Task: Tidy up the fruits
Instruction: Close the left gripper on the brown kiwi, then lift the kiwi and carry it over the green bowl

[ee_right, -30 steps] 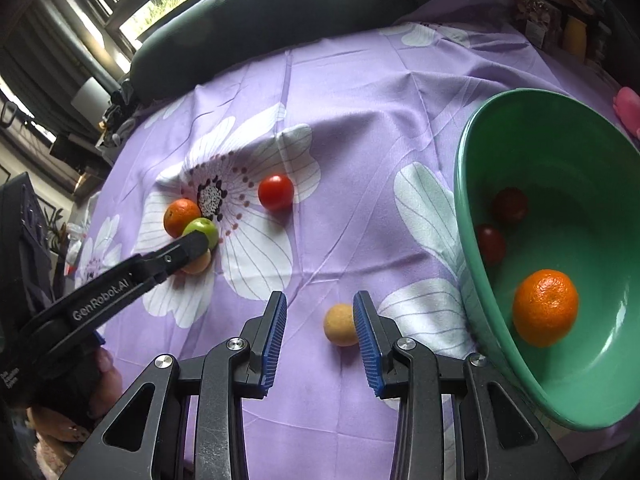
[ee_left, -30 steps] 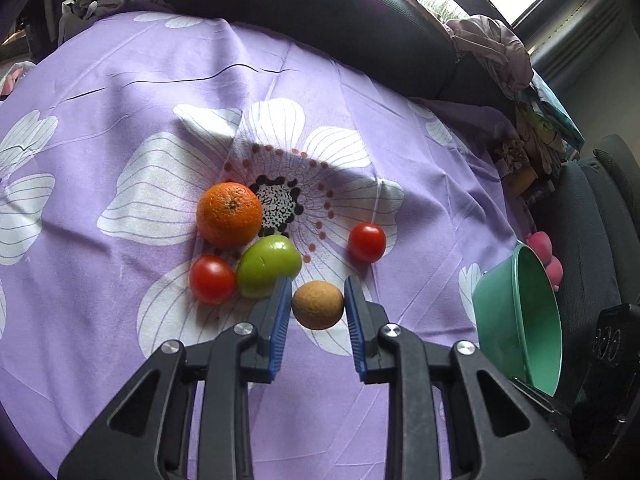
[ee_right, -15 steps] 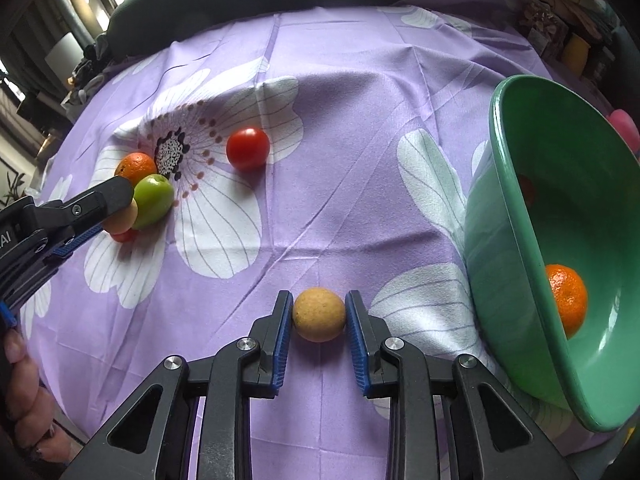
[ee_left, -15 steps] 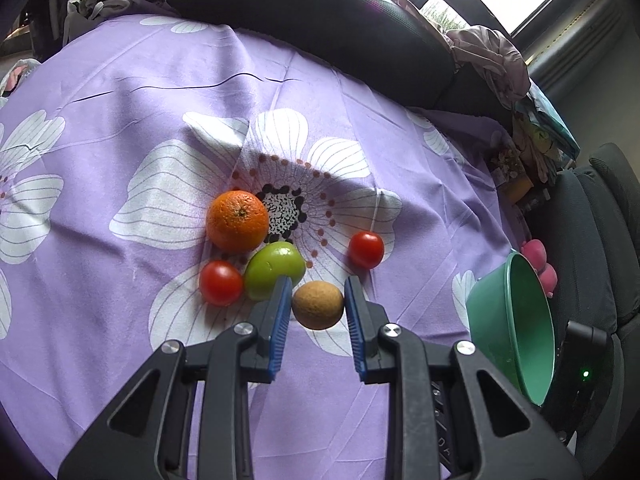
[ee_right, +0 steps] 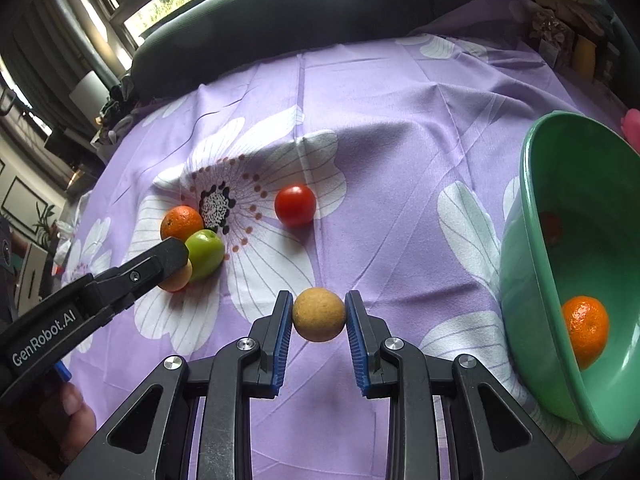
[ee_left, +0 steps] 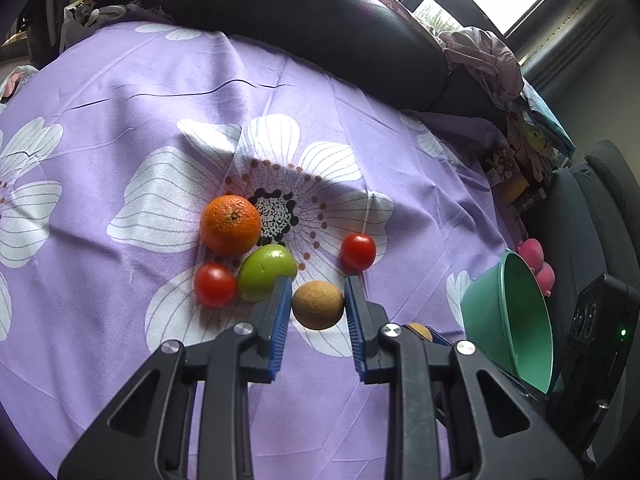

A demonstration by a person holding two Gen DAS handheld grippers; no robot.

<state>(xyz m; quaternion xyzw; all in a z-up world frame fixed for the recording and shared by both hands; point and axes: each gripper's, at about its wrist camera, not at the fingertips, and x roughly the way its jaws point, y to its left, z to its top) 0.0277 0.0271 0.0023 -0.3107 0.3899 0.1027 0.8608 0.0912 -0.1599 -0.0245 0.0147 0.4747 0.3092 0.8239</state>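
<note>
My left gripper (ee_left: 317, 300) is shut on a brown round fruit (ee_left: 318, 305), lifted just above the purple flowered cloth (ee_left: 120, 120). Beside it lie a green apple (ee_left: 267, 272), an orange (ee_left: 230, 230) and two tomatoes (ee_left: 215, 285) (ee_left: 358, 251). My right gripper (ee_right: 319, 316) is shut on a tan round fruit (ee_right: 319, 314), held above the cloth. The green bowl (ee_right: 520, 264) stands tilted at the right with an orange (ee_right: 585, 326) and a tomato (ee_right: 551, 228) inside. The left gripper (ee_right: 176, 258) shows at the left of the right wrist view.
A dark cushioned backrest (ee_left: 300, 12) runs along the far edge of the cloth. Clutter and a pink object (ee_left: 538, 260) sit beyond the bowl (ee_left: 508, 320) at the right. Bare cloth lies at the left (ee_left: 60, 280).
My right gripper closed on the tan fruit and lifted it. My left gripper rose a little with the brown fruit between its fingers.
</note>
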